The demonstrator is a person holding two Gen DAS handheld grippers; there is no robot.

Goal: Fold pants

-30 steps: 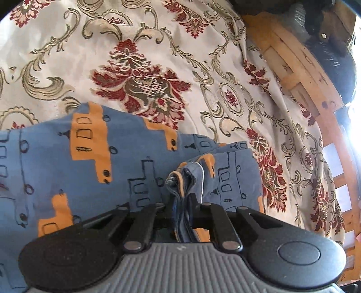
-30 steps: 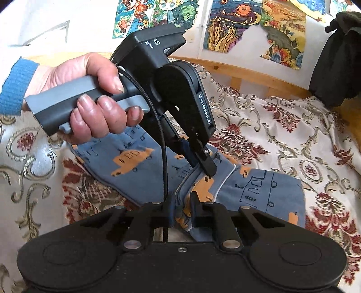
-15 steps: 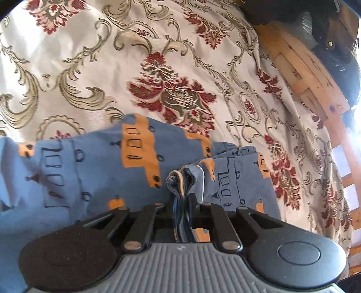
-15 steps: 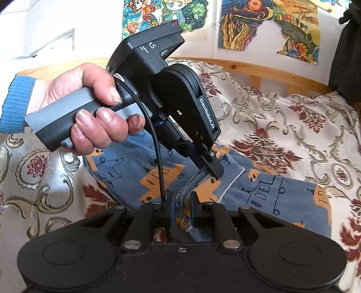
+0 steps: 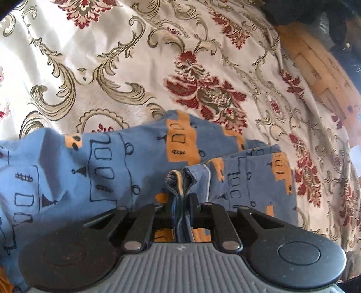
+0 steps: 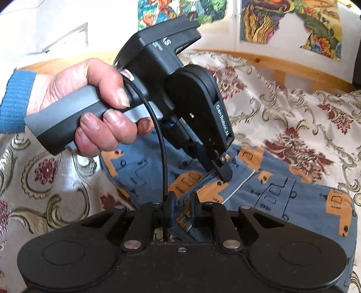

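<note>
Blue pants (image 5: 108, 171) printed with orange buildings lie on a floral bedspread. In the left wrist view my left gripper (image 5: 180, 202) is shut on a bunched edge of the fabric, which sticks up between the fingers. In the right wrist view my right gripper (image 6: 180, 200) is shut on another edge of the pants (image 6: 282, 198). Just ahead of it, a hand (image 6: 90, 112) holds the left gripper (image 6: 222, 170), whose tips pinch the same cloth. The two grippers are close together above the pants.
The cream bedspread (image 5: 135, 67) with red and gold flowers spreads all around. A wooden bed rail (image 5: 315, 74) runs at the right, and another rail (image 6: 270, 63) at the back under colourful wall pictures (image 6: 282, 20). Dark clothing (image 5: 338, 22) hangs at the far right.
Both grippers have carried the held edges of the pants along; more blue fabric has come into the left wrist view, and the right wrist view has shifted towards the wall.
</note>
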